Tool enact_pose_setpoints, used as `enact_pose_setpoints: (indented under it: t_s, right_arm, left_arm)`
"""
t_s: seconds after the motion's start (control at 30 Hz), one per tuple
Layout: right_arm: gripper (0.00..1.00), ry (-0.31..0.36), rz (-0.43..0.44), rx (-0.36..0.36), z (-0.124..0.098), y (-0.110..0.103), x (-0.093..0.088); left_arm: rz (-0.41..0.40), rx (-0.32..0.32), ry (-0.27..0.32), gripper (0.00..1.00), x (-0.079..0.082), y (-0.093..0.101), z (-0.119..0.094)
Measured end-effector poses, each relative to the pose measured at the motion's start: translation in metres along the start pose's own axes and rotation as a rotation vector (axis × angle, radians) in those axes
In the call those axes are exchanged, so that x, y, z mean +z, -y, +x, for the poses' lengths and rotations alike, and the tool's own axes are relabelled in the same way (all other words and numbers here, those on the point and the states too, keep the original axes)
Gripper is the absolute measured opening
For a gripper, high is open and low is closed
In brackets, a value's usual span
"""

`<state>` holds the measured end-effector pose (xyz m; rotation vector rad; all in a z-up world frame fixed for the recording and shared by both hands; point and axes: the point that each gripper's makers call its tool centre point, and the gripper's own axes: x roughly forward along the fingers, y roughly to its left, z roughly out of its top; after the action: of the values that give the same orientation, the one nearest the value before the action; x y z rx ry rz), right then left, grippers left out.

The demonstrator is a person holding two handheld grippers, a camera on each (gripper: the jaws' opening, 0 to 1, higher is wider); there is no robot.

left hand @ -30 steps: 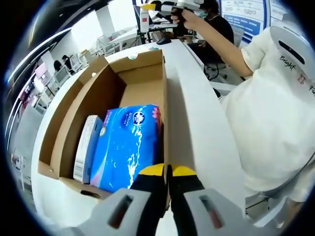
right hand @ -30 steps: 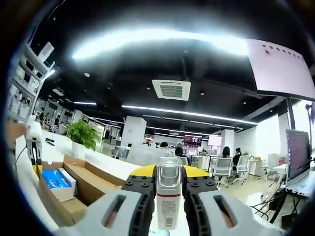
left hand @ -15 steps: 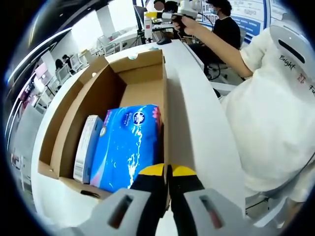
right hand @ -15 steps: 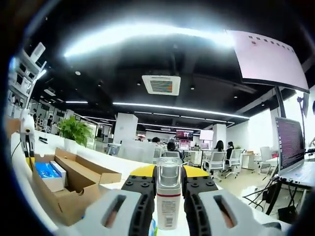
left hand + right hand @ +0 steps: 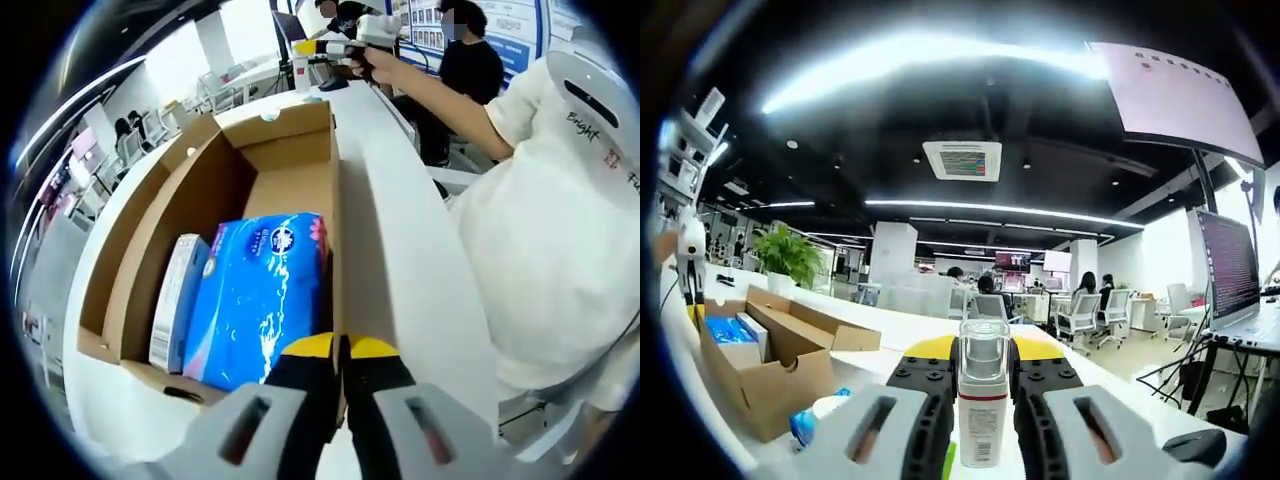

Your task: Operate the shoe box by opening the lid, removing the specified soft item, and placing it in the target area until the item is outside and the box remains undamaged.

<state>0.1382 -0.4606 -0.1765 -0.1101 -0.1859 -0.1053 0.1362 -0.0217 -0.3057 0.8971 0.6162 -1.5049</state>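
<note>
Since the earlier frames the right hand-held gripper [image 5: 318,46] has dropped lower at the table's [image 5: 400,250] far end. In the left gripper view, the left hand-held gripper [image 5: 340,350] pinches the open shoe box's [image 5: 215,180] near wall; inside lies a blue soft pack [image 5: 262,290], partly hidden below. In the right gripper view, jaws clamp a clear-capped bottle [image 5: 982,400], its label unreadable

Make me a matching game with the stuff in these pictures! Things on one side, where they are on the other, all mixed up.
Things:
1. blue packet
2. small bottle
3. laptop
4. potted plant

Places:
A. between the right gripper fingers
B. far right, on a desk
C. inside the open cardboard box
D. behind the box, at the left

Pairs: 1-C, 2-A, 3-B, 4-D
</note>
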Motion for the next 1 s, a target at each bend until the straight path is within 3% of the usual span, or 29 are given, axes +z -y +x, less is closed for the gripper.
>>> enact_pose_setpoints:
  t_s: [0.3, 0.7, 1.0]
  right_arm:
    - [0.18, -0.007, -0.011, 0.009, 0.0, -0.001, -0.008]
    - [0.18, -0.052, 0.01, 0.02, 0.004, 0.001, -0.04]
    - [0.18, -0.075, 0.037, 0.025, 0.004, -0.001, -0.054]
  left_arm:
    - [-0.007, 0.001, 0.0, 0.01, 0.0, 0.0, 0.0]
    - [-0.005, 0.002, 0.0, 0.01, 0.0, 0.0, 0.0]
    - [-0.005, 0.002, 0.001, 0.01, 0.0, -0.001, -0.001]
